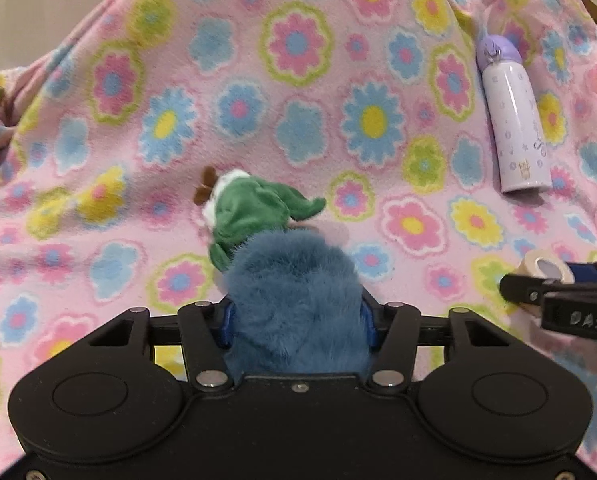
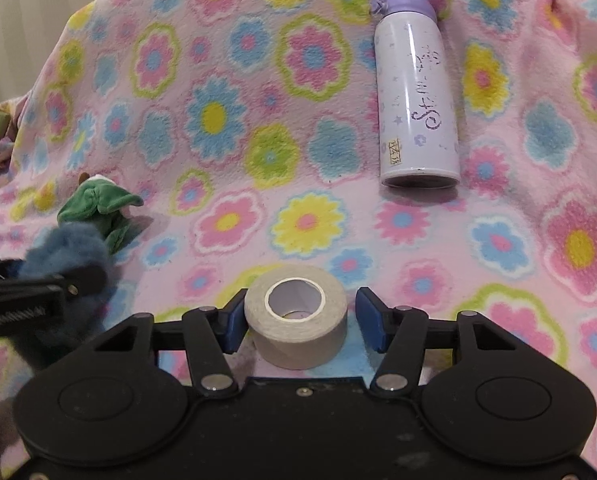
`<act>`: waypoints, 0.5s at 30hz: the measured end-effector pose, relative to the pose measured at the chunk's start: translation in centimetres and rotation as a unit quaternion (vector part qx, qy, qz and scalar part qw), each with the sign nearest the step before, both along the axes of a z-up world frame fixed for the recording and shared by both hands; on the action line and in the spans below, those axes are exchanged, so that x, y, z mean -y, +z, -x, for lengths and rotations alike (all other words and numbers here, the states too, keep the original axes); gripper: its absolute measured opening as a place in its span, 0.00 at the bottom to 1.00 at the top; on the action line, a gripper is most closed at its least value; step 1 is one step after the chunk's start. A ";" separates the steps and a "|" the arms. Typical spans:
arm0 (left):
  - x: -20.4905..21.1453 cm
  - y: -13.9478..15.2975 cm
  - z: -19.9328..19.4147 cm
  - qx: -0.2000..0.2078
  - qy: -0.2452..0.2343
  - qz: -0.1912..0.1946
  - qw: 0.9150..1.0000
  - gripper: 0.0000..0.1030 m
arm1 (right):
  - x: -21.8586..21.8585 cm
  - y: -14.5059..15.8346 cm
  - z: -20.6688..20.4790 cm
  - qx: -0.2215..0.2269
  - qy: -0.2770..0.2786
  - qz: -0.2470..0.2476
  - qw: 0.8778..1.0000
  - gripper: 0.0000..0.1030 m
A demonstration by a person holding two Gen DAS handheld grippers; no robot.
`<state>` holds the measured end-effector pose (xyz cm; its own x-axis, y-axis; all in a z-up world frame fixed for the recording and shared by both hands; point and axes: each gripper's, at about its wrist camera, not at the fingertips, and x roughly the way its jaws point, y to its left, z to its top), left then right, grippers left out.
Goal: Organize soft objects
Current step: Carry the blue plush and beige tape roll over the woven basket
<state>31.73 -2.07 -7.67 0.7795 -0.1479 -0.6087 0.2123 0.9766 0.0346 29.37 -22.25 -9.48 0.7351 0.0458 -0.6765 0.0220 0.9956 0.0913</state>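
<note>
Blue fuzzy plush is pinched in my left gripper, just short of the green plush so the softies group up. Right gripper is spread around the tape roll, well right of it, not squeezing.

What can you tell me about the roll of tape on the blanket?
The roll of tape is beige and papery looking, wound on a white core with an open middle. It lies flat, hole up, on the pink flowered blanket. It sits between the blue pads of the open right gripper; the left pad is at or touching its side, the right pad stands clear. The left camera shows only part of it behind that gripper.
</note>
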 end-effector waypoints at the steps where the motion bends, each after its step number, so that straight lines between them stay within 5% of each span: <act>1: -0.1 0.5 0.3 0.003 0.003 -0.003 1.000 0.51 | -0.1 0.0 -0.1 -0.003 0.001 0.003 1.000 0.55; 9: -1.5 5.6 3.1 -0.001 0.026 0.007 1.000 0.51 | -1.3 1.1 -0.7 -0.042 0.022 0.049 0.998 0.46; 15: -2.1 8.4 6.5 0.000 0.017 0.013 1.000 0.51 | -1.0 2.9 0.3 -0.048 0.006 0.022 0.999 0.46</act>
<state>25.26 0.00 0.73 0.7847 -0.1375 -0.6044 0.1794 0.9837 0.0092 29.08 -21.23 -6.56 0.6669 0.0239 -0.7447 0.0160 0.9988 0.0464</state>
